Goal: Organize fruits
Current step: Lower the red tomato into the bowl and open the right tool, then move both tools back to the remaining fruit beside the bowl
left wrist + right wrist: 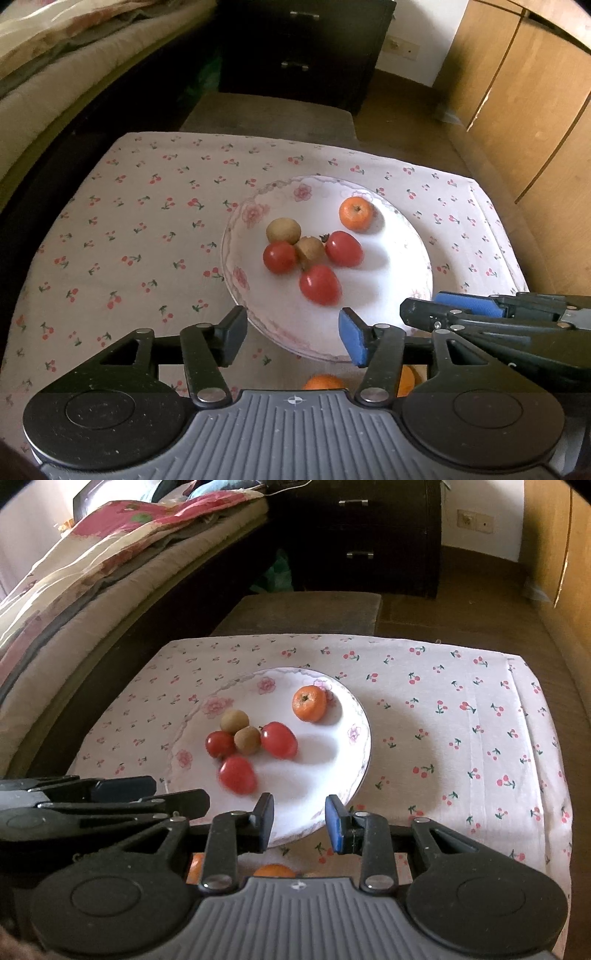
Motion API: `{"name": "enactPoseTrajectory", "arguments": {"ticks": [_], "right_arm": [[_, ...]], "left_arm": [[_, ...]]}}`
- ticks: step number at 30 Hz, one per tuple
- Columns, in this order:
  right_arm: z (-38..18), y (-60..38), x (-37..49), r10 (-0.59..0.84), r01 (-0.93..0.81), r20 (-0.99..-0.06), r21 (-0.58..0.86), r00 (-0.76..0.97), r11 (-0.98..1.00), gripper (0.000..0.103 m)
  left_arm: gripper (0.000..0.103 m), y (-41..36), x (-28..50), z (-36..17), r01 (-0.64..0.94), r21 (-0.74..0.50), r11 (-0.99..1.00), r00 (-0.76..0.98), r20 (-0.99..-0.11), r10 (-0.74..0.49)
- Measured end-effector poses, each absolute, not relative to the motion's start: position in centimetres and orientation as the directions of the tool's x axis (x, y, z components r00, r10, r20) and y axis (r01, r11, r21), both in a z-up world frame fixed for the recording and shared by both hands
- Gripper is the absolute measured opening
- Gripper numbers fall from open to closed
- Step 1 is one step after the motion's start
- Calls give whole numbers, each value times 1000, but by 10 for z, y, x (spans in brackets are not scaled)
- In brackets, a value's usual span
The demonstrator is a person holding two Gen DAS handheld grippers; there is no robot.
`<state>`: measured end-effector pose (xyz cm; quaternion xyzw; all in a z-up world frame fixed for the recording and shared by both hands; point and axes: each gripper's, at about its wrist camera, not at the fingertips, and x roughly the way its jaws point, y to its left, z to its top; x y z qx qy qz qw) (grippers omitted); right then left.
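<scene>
so both grippers, left point(291, 338) & right point(299, 821), fingers apart w/ nothing held, hover near plate point(399, 236) to pick fruit; 2 oranges point(323, 382) on worktop underneath.

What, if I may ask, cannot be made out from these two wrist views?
- Orange fruits near the table edge: both views, mostly hidden behind the gripper bodies; their count is unclear.
- Plate near rim: right wrist view, covered by the right gripper.
- Nearest tomato: right wrist view, blurred.
</scene>
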<state>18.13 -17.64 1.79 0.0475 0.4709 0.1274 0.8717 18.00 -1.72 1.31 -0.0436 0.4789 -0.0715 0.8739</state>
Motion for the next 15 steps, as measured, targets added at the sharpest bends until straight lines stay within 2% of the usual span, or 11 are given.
{"name": "enactPoseTrajectory", "arguments": {"ticks": [15], "right_arm": [[10, -190, 144, 245, -141, -833, 201, 496, 969, 32]], "left_arm": [[65, -22, 152, 4, 123, -187, 975, 486, -845, -224]]}}
